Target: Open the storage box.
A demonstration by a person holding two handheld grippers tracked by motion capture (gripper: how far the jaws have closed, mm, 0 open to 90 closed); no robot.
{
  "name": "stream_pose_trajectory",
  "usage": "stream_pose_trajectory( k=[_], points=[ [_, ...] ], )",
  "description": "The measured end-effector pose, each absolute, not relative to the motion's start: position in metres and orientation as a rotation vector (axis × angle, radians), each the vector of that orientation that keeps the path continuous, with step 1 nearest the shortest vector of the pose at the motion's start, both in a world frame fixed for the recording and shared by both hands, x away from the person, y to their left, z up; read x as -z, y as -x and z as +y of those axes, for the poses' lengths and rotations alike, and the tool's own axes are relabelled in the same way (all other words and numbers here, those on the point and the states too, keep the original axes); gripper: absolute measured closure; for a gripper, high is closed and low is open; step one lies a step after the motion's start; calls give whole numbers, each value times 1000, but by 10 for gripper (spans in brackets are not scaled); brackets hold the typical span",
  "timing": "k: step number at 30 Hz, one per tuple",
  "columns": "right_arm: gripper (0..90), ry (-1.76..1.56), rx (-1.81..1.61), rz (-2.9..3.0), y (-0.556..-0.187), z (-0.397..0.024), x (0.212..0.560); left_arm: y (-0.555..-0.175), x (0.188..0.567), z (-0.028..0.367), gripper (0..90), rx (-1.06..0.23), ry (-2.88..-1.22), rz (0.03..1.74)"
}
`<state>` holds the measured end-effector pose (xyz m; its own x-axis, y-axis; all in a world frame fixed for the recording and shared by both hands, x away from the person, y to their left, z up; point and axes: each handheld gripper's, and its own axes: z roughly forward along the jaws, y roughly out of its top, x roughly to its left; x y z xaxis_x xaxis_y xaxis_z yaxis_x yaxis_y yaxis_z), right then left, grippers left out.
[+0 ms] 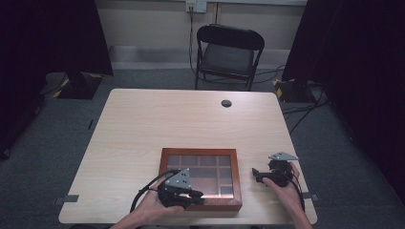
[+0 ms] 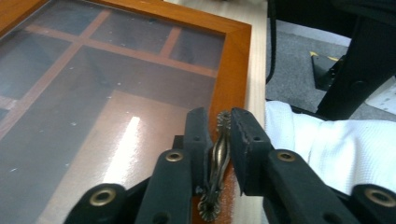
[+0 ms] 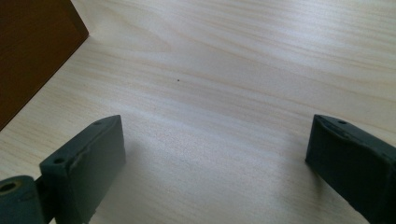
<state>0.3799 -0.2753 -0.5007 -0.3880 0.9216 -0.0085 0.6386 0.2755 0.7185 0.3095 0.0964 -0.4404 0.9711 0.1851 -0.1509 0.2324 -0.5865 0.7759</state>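
Handle lies lengthwise along box front edge, fingers clamping it

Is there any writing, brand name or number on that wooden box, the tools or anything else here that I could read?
None can be read: the wooden box, its metal handle and both grippers bear no visible lettering.
The wall socket plate above the chair is too small and blurred to tell.
The yellow-and-black stripes on the floor stands are hazard marking, not words.
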Motion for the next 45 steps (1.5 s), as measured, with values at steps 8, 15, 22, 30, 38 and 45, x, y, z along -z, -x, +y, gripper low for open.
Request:
stream_pose_trajectory(
  k=[8, 15, 22, 30, 38, 45],
  points=[
    [38, -1406, -894, 2124, -380, -275, 501, -313, 441, 97, 817, 98, -2216, 284],
    [46, -1389, -902, 2143, -380, -276, 500, -319, 439, 96, 829, 160, -2224, 292],
    [141, -1347, -943, 2201, -378, -272, 496, -322, 437, 98, 829, 197, -2178, 323],
    [145, -1262, -1082, 2250, -369, -263, 483, -324, 431, 99, 829, 211, -2188, 325],
    [146, -1206, -1181, 2315, -364, -257, 477, -329, 422, 101, 828, 248, -2174, 344],
    [147, -1118, -1265, 2365, -358, -249, 472, -332, 416, 99, 828, 266, -2173, 362]
  ],
)
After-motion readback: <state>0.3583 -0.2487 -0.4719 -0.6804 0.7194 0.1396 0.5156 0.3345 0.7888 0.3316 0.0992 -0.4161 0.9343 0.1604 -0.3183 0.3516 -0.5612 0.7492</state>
